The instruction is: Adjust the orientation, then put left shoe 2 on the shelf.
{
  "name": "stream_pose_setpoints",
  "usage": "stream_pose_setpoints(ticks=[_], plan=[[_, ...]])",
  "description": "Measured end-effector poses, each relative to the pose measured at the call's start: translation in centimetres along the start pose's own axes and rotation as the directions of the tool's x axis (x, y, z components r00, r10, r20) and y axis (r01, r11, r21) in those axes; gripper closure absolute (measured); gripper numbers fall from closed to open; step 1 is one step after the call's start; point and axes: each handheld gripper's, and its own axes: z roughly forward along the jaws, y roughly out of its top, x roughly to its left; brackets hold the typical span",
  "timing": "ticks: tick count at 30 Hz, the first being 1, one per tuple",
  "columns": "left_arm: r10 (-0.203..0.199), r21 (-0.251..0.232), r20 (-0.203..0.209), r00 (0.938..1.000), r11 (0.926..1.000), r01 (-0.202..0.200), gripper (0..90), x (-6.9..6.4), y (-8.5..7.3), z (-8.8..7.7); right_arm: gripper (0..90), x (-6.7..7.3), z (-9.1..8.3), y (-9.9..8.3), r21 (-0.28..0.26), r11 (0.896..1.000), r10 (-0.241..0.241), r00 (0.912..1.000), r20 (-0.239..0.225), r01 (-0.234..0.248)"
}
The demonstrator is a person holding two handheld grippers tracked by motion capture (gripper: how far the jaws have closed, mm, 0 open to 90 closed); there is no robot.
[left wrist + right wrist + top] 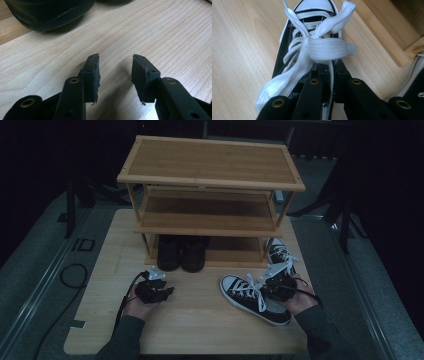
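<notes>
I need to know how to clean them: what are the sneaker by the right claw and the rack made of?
The black low-top sneaker with white laces looks like matte canvas, stitching visible, with a white rubbery toe cap. The three-tier wooden shoe rack appears bamboo: fine striped grain, smooth satin finish.

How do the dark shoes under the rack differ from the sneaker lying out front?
The dark shoes are plain black all over; the sneaker has white laces, toe cap and sole edge. The dark shoes stand as a pair on the rack's bottom shelf, while the sneaker lies on the table, with the right gripper at its laces. Both rest sole-down.
</notes>
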Motion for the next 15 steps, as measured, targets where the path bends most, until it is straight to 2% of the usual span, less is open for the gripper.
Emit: stream_pose_setpoints(ticks=[15], plan=[[0.004,-0.001,0.005,1.0,1.0,-0.004,57.8,-0.07,0.09,0.1,87.9,-0.57,-0.67,0.17,-0.038,0.999,0.013,0.9996,-0.023,-0.014]])
